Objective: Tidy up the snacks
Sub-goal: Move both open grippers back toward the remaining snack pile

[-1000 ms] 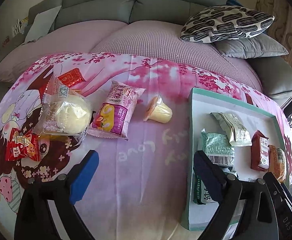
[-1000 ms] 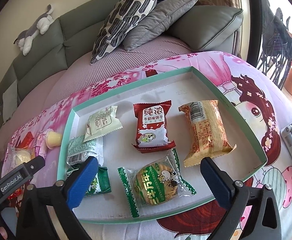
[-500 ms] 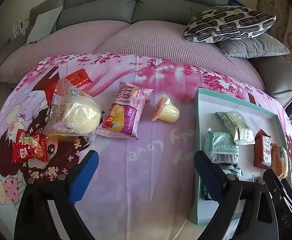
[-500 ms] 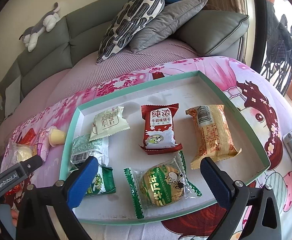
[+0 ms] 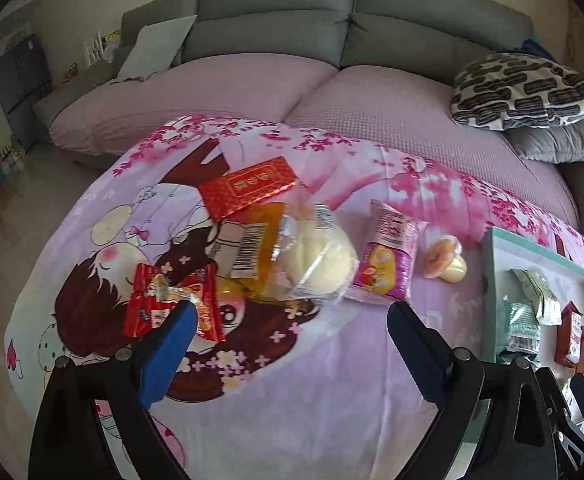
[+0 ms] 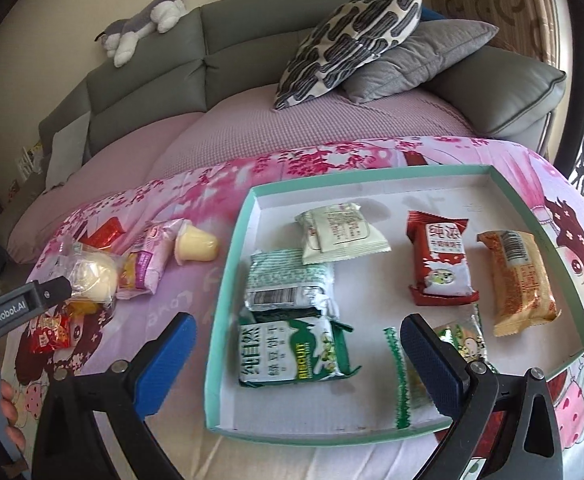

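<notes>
On the left of the cloth-covered bench (image 5: 331,420) lies the loose pile still to be sorted. Farthest left is a red candy packet (image 5: 172,308), right at the tip of the left claw's blue finger. Behind it sits a flat red envelope-like packet (image 5: 248,190), then an orange packet with a barcode (image 5: 252,248) tucked under a clear-wrapped pale bun (image 5: 315,264). Just beside the bun is a pink cake packet (image 5: 387,264), and a little apart, a small jelly cup (image 5: 445,260) lying on its side.

The left claw (image 5: 288,334) hangs over this pile with its jaws spread wide and nothing between them, pointed roughly at the bun and the candy packet.

To the right stands the teal-rimmed box (image 6: 228,300), which already holds six packets: a dark green biscuit packet (image 6: 292,350), a pale green one (image 6: 290,284) overlapping it, a cream packet (image 6: 339,234), a red milk-biscuit packet (image 6: 439,258), an orange-brown packet (image 6: 519,280) and a clear green-edged cookie packet (image 6: 455,344). The right claw (image 6: 295,366) hovers over the box's near-left corner, also spread and empty.

The step in hand looks like the left claw reaching for its next snack. The next move probably calls for lowering onto one item, likely the bun or candy packet, pinching the crinkly wrapper without dragging its neighbours, then carrying it to bare floor in the box.
</notes>
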### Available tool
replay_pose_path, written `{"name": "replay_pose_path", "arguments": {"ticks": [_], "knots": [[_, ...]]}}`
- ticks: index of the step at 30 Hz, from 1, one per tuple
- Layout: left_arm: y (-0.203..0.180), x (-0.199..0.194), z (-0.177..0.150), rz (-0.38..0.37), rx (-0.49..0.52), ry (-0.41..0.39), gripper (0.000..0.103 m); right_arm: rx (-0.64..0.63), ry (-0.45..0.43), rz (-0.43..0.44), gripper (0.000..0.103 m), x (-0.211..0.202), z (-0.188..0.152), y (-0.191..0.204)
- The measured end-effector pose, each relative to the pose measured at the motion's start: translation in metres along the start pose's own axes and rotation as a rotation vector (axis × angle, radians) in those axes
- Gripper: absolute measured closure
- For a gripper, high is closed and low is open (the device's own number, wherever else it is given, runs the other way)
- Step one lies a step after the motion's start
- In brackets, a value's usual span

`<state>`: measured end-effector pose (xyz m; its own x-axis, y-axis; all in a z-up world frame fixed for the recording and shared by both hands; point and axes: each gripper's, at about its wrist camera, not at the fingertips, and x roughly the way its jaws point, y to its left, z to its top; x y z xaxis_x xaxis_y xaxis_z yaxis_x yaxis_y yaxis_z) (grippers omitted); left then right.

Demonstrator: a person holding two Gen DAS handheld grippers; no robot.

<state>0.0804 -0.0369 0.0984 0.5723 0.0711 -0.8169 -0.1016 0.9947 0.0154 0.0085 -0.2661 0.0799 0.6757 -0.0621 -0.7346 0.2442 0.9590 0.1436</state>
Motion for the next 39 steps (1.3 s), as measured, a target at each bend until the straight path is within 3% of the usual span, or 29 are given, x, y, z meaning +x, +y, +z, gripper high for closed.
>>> {"name": "replay_pose_path", "arguments": {"ticks": [14, 23, 29, 33, 39], "knots": [[0.066, 0.017, -0.001, -0.005, -0.155, 0.044, 0.007, -0.1, 0.025, 0.071, 0.0, 0.013, -0.008, 0.068], [0.093, 0.027, -0.003, -0.013, -0.182, 0.039, 0.007, -0.135, 0.048, 0.117, 0.0, 0.024, -0.015, 0.107], [0.111, 0.034, -0.005, -0.081, -0.236, 0.02, 0.006, -0.139, 0.074, 0.125, 0.0, 0.034, -0.019, 0.119], [0.119, 0.039, -0.005, -0.109, -0.261, 0.005, 0.0, -0.141, 0.085, 0.125, 0.0, 0.04, -0.021, 0.125], [0.121, 0.05, -0.006, -0.111, -0.233, 0.036, 0.0, -0.15, 0.107, 0.126, 0.0, 0.05, -0.024, 0.134]]}}
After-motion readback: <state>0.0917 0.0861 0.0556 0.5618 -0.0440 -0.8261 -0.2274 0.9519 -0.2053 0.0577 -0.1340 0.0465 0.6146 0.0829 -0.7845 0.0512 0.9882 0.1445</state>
